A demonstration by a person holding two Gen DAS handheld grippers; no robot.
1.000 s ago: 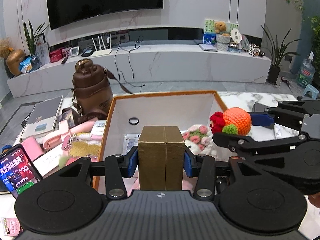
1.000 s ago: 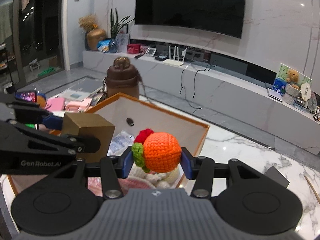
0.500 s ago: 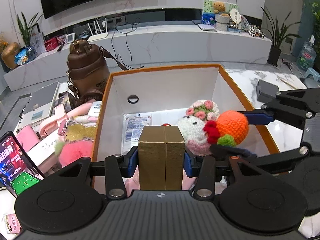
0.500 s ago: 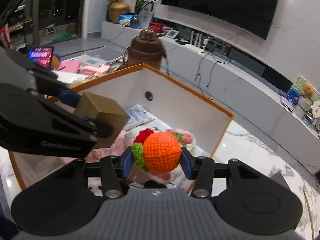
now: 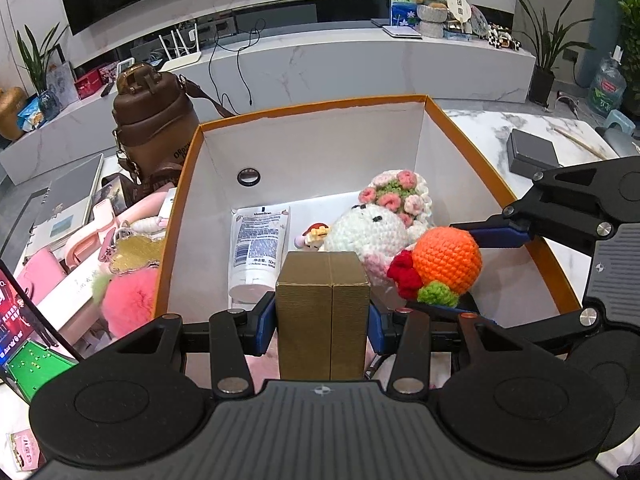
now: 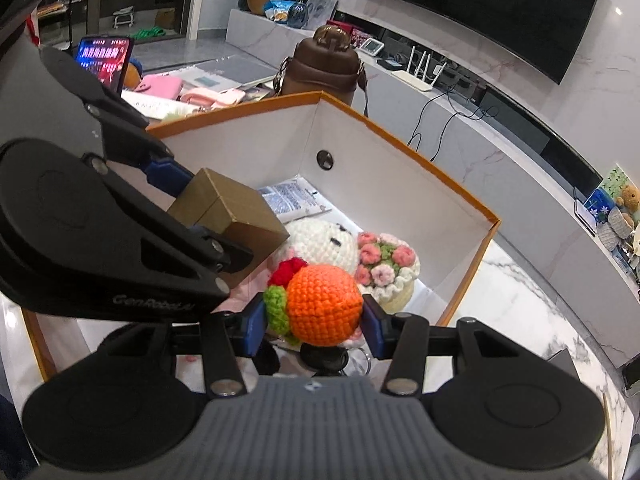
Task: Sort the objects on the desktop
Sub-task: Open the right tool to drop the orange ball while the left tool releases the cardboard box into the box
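Left wrist view: left gripper (image 5: 322, 326) clamps gold box (image 5: 322, 312); right gripper (image 6: 314, 326) clamps orange crochet ball (image 6: 322, 304). Both hang over orange-rimmed bin (image 5: 304, 109), above white crochet toy (image 5: 368, 232). Step: deposit. Next: lower into free floor space, release.

Box floor (image 5: 472, 216) bare at 1–2 o'clock along the right wall; crochet bunny (image 5: 366, 232) at 12 and lotion tube (image 5: 258, 248) at 11 block the centre-left.

Marble table (image 5: 480, 128) (orange-rimmed box (image 5: 304, 106), brown flask (image 5: 150, 120))
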